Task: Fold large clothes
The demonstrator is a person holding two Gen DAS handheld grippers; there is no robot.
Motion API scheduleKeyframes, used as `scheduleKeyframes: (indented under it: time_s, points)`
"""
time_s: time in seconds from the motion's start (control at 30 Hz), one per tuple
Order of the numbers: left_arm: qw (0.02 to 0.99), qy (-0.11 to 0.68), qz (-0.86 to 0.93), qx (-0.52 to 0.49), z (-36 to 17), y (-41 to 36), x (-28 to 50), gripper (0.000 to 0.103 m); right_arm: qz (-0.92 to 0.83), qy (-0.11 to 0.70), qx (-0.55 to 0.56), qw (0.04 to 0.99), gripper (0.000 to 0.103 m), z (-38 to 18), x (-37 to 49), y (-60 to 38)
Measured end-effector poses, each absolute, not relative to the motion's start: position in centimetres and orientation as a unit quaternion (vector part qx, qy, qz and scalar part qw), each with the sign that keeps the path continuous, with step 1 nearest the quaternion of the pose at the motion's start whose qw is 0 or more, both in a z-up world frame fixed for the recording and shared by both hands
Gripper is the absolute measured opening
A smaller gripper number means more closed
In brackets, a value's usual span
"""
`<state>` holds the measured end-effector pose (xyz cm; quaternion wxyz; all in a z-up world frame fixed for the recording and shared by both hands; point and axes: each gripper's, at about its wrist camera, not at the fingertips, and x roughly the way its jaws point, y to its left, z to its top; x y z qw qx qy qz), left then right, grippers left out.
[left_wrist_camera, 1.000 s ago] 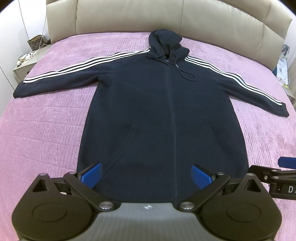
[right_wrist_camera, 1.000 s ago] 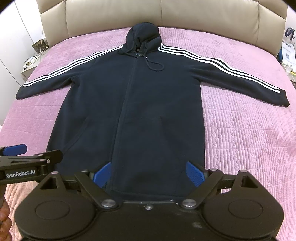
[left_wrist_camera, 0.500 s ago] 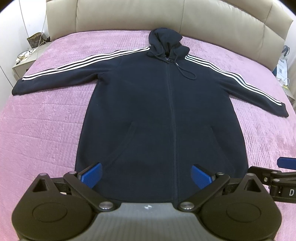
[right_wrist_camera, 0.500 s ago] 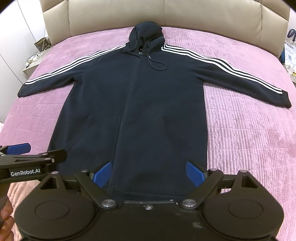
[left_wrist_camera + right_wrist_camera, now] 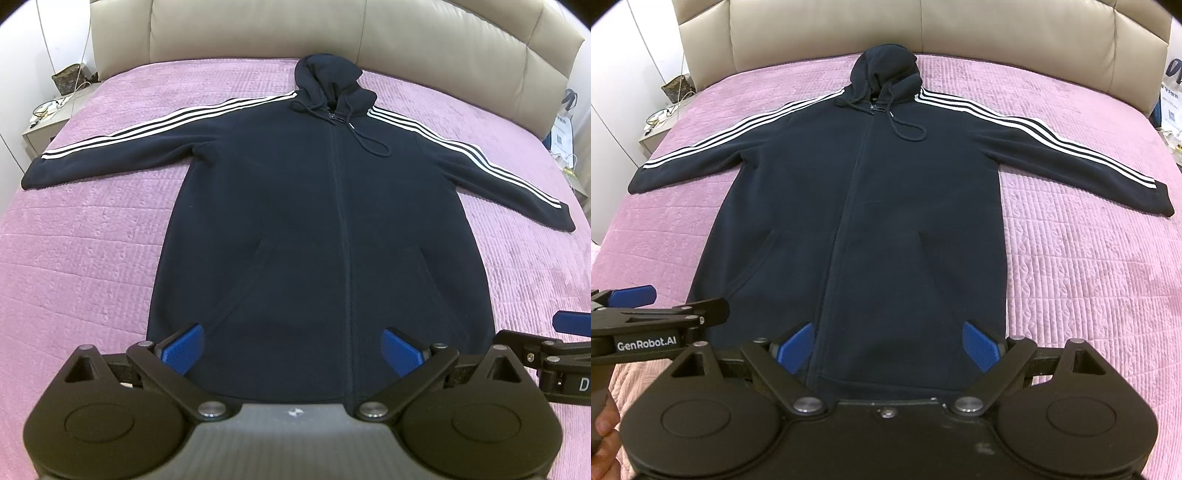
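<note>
**A:** Hoodie (image 5: 332,229) check, going left to right. Bedside stand (image 5: 48,122) with some clutter sits off the left edge of the bed (image 5: 74,258). Then the left sleeve (image 5: 122,147), stretched straight out on the pink cover, white stripes up. Body is in the middle, zipped shut and lying flat on its back, hood (image 5: 328,79) up by the headboard (image 5: 258,29), drawstring looping onto the chest. Right sleeve (image 5: 491,177) is spread out the same way toward the far edge.

**B:** And the claws?

**A:** Left claw (image 5: 293,349) hangs over the hem, a bit left of the zip, blue pads spread wide, nothing between them. Right claw (image 5: 888,345) is over the hem too, more to the right side, also wide and empty. In the right view you can see the left one poking in just beside it (image 5: 631,297).

**B:** So no folding done?

**A:** Looks that way to me. The thing is fully laid out, no crease anywhere, so I'd call this the very start: lining up for the first grab.

**B:** Next move?

**A:** My guess is a sleeve comes in first, or one side gets folded over toward the zip. Either way the claws need to drop to the fabric and pinch an edge, and both are well apart from the cuffs right now, so that's a long reach. It's thick fleece, so grab a good bite or it slips.
</note>
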<state>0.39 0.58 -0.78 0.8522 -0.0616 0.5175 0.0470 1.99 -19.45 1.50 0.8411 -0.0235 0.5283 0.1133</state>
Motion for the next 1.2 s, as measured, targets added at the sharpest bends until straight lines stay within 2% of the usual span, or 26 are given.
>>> scheduleKeyframes:
  time_s: [1.2]
  points:
    - [0.845, 0.526, 0.051, -0.084, -1.6, 1.7, 0.9, 0.103, 0.129, 0.527, -0.026, 0.839, 0.103, 1.7, 1.8, -19.4]
